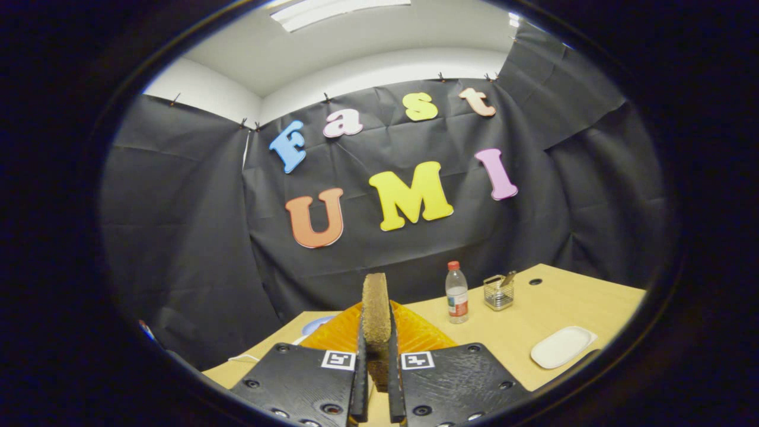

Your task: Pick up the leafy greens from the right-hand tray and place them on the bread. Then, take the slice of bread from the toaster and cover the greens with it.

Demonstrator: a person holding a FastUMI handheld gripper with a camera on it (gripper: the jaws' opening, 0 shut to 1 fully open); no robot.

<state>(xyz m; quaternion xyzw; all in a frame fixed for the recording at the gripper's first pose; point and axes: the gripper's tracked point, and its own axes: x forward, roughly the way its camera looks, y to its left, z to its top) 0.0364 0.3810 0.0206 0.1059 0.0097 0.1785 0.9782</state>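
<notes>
Bread slice (pixel 376 320) clamped upright between gripper (pixel 376 356) fingers.

Toaster (pixel 415 332) mostly behind bread slice (pixel 375 308)

Brown bread slice (pixel 375 320); black gripper (pixel 376 356), 2 black-and-white square markers; orange ribbed toaster (pixel 415 335); red-capped clear bottle (pixel 456 293); white tray (pixel 562 347); tan table (pixel 551 302).

Slice of bread (pixel 375 323) stands on edge between the gripper (pixel 376 379) fingers, bottom centre of frame, both fingers pressed on it. Orange tray (pixel 418 332) directly behind the bread, on the table (pixel 551 296). Bottle (pixel 456 293) right of the bread, farther back. Wire basket (pixel 498 292) just right of bottle. Plate (pixel 562 347) lower right, nearer, apart from both.
</notes>
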